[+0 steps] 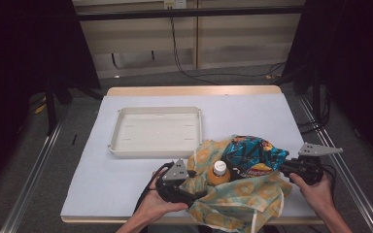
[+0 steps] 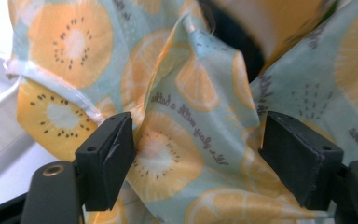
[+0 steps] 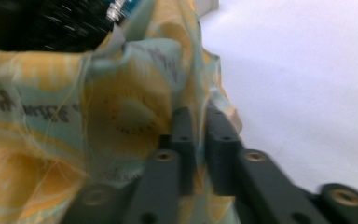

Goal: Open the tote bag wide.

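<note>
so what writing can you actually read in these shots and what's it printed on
"with a better": partly legible cursive on the fruit-print cloth bag, left gripper view; the words around it can't be made out.
Cursive on the same cloth, right gripper view: blurred, unreadable.
Chip bag logo: too small.
Bottle: no readable label.

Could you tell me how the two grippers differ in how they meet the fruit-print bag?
The left gripper stands with jaws wide apart, fabric loose between them; the right gripper has jaws nearly together, pinching a fold. Left sits at the bag's near-left edge, right at its right side. Both are hand-held.
</note>
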{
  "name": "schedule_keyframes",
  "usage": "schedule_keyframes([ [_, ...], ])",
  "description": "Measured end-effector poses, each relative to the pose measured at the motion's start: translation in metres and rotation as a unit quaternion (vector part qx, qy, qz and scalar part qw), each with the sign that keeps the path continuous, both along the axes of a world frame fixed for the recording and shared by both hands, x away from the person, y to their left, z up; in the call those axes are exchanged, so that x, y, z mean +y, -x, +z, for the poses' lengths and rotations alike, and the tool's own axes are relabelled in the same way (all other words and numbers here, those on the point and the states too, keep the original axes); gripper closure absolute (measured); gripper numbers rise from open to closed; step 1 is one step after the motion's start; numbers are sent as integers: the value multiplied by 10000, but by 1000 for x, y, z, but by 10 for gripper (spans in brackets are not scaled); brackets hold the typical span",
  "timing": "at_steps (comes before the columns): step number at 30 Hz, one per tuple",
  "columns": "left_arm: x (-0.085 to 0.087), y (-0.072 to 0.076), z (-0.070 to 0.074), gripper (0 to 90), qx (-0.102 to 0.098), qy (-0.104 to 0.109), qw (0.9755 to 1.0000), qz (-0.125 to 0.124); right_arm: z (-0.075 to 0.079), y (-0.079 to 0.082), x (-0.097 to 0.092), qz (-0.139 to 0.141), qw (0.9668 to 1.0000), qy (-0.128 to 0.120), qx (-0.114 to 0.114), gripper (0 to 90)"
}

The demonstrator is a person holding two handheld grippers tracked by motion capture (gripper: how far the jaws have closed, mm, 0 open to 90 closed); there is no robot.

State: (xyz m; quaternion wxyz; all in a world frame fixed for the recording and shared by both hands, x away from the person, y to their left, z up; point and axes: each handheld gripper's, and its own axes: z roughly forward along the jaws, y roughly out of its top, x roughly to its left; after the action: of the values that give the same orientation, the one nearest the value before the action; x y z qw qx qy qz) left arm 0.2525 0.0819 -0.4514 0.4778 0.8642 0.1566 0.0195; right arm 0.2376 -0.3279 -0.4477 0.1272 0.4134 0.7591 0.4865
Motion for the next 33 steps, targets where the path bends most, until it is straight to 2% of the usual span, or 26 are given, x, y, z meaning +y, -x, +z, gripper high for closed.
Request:
schedule_keyframes([
  [1,2,1,4,232,29,126,9999,20,4,3,-1,-73,10000,-43,-26,721],
  [2,8,4,13,229,-6,344,9994,89,13,11,-6,-109,9998,-151,-108,636],
  [3,8,4,13,228,-6,344,9994,89,17,16,-8,-173,9995,-186,-161,601],
  [4,10,5,18,228,-55,443,9990,91,17,16,-8,-173,9995,-186,-161,601],
  [5,12,7,22,239,-115,475,9987,123,24,26,-12,-223,9993,-206,-219,550],
  [6,14,9,29,240,-142,682,9975,90,27,32,-15,-239,9991,-218,-261,540],
  [7,14,9,29,249,-142,682,9975,90,27,32,-15,-239,9991,-218,-261,540],
  [10,16,14,36,292,-141,902,9958,57,36,50,-17,-201,9987,-373,-280,504],
  [12,18,17,40,332,-52,1103,9939,-16,42,61,-15,-93,9985,-424,-342,494],
  [13,19,19,41,406,-48,1113,9938,-21,47,70,-11,18,9985,-401,-367,466],
  [14,19,23,43,450,-34,1274,9917,-168,49,73,-7,77,9984,-417,-371,452],
  [15,19,23,43,505,-34,1274,9917,-168,49,73,-7,77,9984,-417,-371,452],
  [18,15,29,44,544,-20,1156,9924,-420,51,78,4,307,9980,-463,-303,397],
  [19,13,30,42,555,20,1227,9912,-495,50,79,8,407,9976,-496,-248,379],
  [20,9,32,39,550,14,1104,9924,-539,49,79,15,499,9975,-452,-218,346],
  [22,6,32,38,550,20,1057,9926,-589,47,78,21,597,9971,-428,-180,318],
  [24,0,34,33,560,56,930,9932,-697,46,77,23,600,9973,-400,-143,306],
  [29,-15,39,21,682,91,592,9924,-1075,36,72,30,669,9974,-274,-16,231],
  [32,-21,36,14,699,140,458,9931,-1071,32,69,31,758,9966,-317,66,228],
  [33,-23,36,12,698,171,443,9931,-1072,31,70,32,763,9967,-255,82,230],
])
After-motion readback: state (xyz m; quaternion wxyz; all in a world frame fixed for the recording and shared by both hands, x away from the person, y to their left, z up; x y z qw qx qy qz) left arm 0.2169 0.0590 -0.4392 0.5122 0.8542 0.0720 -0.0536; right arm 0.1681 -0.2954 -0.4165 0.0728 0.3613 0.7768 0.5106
